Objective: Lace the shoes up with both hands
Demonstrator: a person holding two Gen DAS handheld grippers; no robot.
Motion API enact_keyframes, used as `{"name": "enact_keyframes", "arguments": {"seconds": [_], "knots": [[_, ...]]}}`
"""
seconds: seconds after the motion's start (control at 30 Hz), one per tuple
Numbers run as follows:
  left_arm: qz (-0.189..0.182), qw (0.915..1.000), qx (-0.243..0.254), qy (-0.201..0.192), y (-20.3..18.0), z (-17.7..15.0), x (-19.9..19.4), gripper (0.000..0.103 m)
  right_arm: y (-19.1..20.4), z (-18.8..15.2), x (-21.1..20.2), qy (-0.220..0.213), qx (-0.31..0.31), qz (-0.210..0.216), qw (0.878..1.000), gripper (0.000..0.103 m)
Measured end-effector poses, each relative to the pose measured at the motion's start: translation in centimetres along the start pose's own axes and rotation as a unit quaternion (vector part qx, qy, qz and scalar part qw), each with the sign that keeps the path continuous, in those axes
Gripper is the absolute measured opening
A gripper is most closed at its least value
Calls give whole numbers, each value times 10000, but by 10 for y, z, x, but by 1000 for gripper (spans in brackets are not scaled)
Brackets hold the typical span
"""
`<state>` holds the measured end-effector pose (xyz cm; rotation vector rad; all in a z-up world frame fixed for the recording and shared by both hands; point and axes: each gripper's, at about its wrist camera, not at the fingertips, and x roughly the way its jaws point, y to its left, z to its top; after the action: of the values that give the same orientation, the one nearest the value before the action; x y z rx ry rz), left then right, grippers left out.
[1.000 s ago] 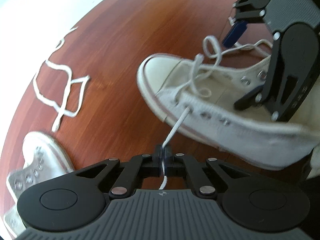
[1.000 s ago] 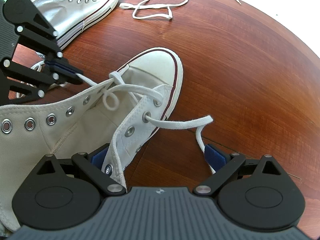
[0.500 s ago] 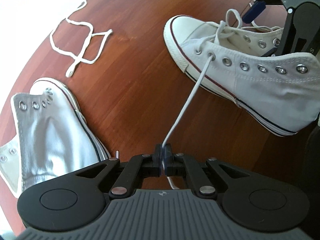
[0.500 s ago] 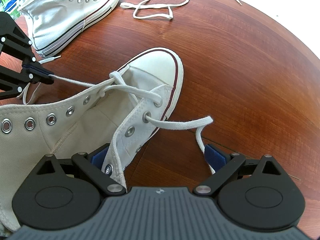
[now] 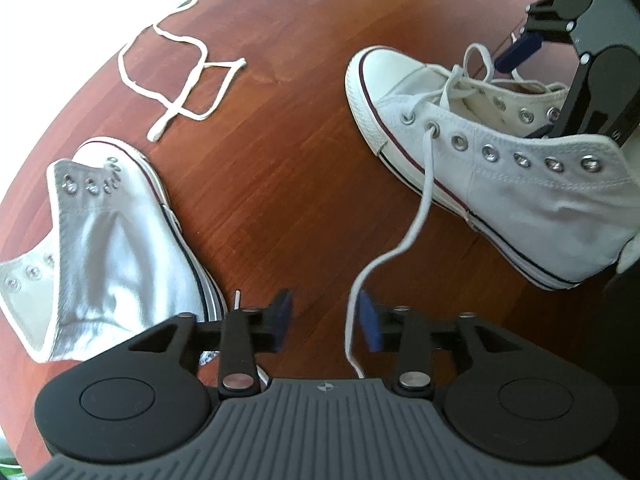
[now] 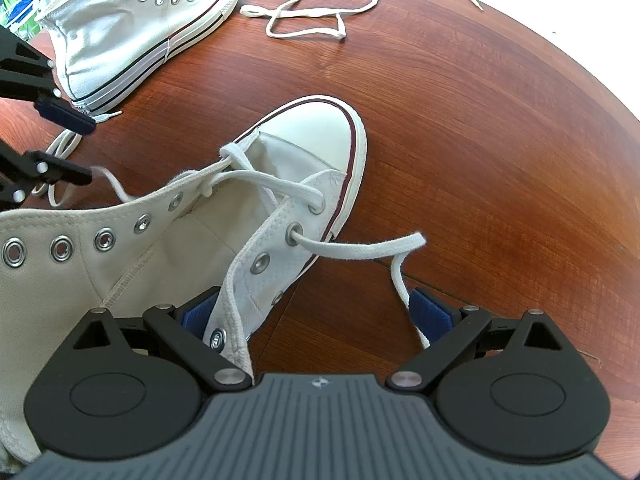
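left wrist view: left gripper [image 5: 326,320] mid-release, jaws opening, slack lace [image 5: 424,196] loose between pads, trailing from shoe [image 5: 520,184] at right of frame. right gripper [image 6: 316,320] spread wide astride eyelet flap, gripping nothing. next, judged: regrasp lace, aim at third eyelet.

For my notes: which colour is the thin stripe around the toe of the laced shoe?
Dark red, on the laced shoe; the right wrist view shows it best.

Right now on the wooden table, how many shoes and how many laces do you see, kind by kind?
Shoes: 2, the shoe being laced and the unlaced shoe.
Laces: 2, the threaded lace and the loose lace.
Total: 4.
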<state>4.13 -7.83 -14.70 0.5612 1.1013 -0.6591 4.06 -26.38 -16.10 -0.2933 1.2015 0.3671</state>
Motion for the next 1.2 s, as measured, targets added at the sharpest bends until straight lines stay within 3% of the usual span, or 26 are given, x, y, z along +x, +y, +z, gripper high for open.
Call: {"name": "enact_keyframes", "arguments": {"seconds": [0.33, 0.47, 0.73, 1.0, 1.17, 1.2], "knots": [[106, 9960, -880, -90, 7, -24, -19, 46, 2, 1, -7, 19, -99, 25, 9999, 96], [165, 9904, -1361, -161, 14, -36, -24, 46, 0, 2, -18, -51, -55, 150, 9999, 96], [781, 9743, -2100, -217, 30, -47, -21, 46, -1, 12, -43, -337, -56, 260, 9991, 96], [797, 9728, -2171, -101, 43, -38, -2, 45, -4, 13, -49, -376, -14, 299, 9988, 96], [738, 9760, -2046, 65, 48, -32, 13, 40, -5, 11, -49, -367, 74, 301, 9988, 96], [728, 9765, -2026, 95, 49, -32, 16, 35, -5, 11, -49, -364, 92, 298, 9989, 96]]}}
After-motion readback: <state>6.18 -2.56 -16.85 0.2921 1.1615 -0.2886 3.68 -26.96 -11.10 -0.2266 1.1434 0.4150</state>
